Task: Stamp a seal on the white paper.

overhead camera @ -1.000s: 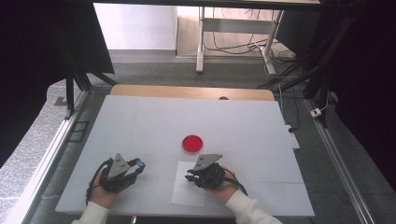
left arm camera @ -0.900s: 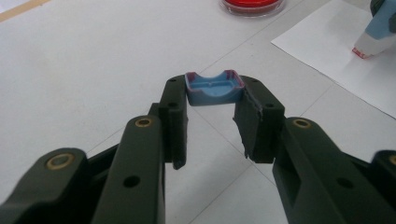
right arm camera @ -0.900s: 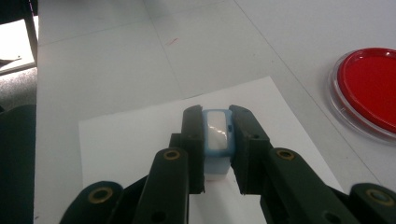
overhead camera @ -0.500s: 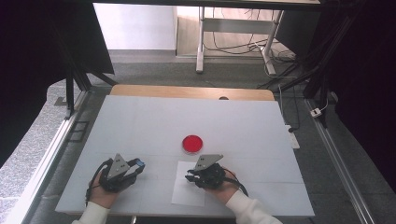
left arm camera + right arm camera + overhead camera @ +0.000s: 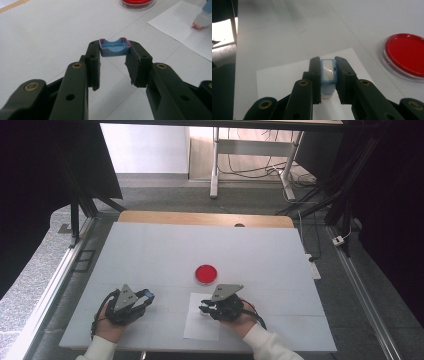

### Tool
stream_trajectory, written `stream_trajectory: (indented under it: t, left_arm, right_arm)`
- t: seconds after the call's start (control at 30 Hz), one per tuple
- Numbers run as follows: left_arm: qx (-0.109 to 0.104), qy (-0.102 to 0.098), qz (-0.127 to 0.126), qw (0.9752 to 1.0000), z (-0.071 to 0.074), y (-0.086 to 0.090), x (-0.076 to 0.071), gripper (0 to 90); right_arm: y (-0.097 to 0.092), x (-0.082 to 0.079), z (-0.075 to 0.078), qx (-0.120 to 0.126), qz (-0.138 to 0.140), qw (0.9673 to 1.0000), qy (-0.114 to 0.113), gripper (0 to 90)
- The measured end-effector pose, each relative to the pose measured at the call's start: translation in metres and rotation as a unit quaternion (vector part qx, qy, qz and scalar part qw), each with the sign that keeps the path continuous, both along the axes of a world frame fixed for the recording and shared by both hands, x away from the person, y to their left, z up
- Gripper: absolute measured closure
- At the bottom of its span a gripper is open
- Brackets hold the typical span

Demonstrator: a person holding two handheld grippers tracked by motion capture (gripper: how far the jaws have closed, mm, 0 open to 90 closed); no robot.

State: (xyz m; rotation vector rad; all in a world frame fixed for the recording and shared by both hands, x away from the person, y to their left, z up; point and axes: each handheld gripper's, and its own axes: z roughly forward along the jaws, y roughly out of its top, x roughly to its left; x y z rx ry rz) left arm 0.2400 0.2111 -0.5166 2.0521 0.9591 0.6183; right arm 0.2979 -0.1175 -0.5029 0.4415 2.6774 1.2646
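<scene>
A small blue cap with a pink rim (image 5: 114, 47) sits between the tips of my left gripper (image 5: 113, 51), which is shut on it a little above the white table. In the high view, my left gripper (image 5: 144, 296) is at the front left. My right gripper (image 5: 327, 65) is shut on a blue and white stamp (image 5: 328, 75), whose lower end rests on a white sheet of paper (image 5: 284, 77). From above, the right gripper (image 5: 202, 310) is over the paper (image 5: 200, 327). A round red ink dish (image 5: 206, 274) lies just beyond the paper.
The white table (image 5: 165, 250) stretches far beyond the dish to a wooden strip at the back. In the left gripper view the red dish (image 5: 137, 2) and the paper (image 5: 185, 30) lie ahead to the right. Black frames and cables surround the table.
</scene>
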Motion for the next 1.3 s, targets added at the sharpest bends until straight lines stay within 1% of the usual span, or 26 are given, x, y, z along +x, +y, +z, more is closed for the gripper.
stream_trajectory:
  t: [0.03,0.07,0.1,0.13,0.23,0.47,0.7,0.77,1.13,1.3]
  left_arm:
    - [0.0,-0.001,0.0,1.0,0.0,0.0,0.0,64.4]
    - [0.0,-0.001,-0.001,1.0,0.0,0.0,0.0,64.4]
    - [0.001,-0.002,-0.002,1.0,0.001,0.0,0.0,64.3]
    - [0.0,-0.002,-0.002,1.0,0.001,0.0,0.0,64.3]
    - [0.001,-0.002,-0.003,1.0,0.001,0.0,-0.001,64.3]
    - [0.001,-0.001,-0.003,1.0,0.0,-0.001,0.0,64.3]
    - [0.0,0.0,-0.003,1.0,0.0,-0.001,0.0,64.3]
    - [0.001,0.001,-0.003,1.0,0.0,-0.001,0.0,64.4]
    - [0.003,0.001,-0.005,1.0,-0.001,-0.002,0.0,64.3]
    - [0.003,0.002,-0.004,1.0,-0.001,-0.001,0.0,64.3]
  right_arm:
    - [-0.003,0.001,0.002,0.017,-0.001,0.9998,0.012,75.5]
    - [-0.006,0.004,0.004,0.034,-0.002,0.999,0.03,75.5]
    - [-0.008,0.004,0.005,0.042,-0.007,0.9985,0.034,75.5]
    - [-0.009,0.005,0.007,0.048,-0.009,0.9984,0.029,75.5]
    - [-0.011,0.004,0.008,0.054,-0.013,0.9981,0.027,75.5]
    - [-0.012,0.004,0.01,0.056,-0.011,0.998,0.028,75.5]
    - [-0.018,0.005,0.013,0.071,-0.018,0.9971,0.024,75.5]
    - [-0.02,0.006,0.015,0.078,-0.022,0.9964,0.022,75.4]
    - [-0.03,0.007,0.021,0.095,-0.044,0.9943,0.016,75.4]
    - [-0.037,0.007,0.024,0.112,-0.059,0.9919,0.012,75.4]
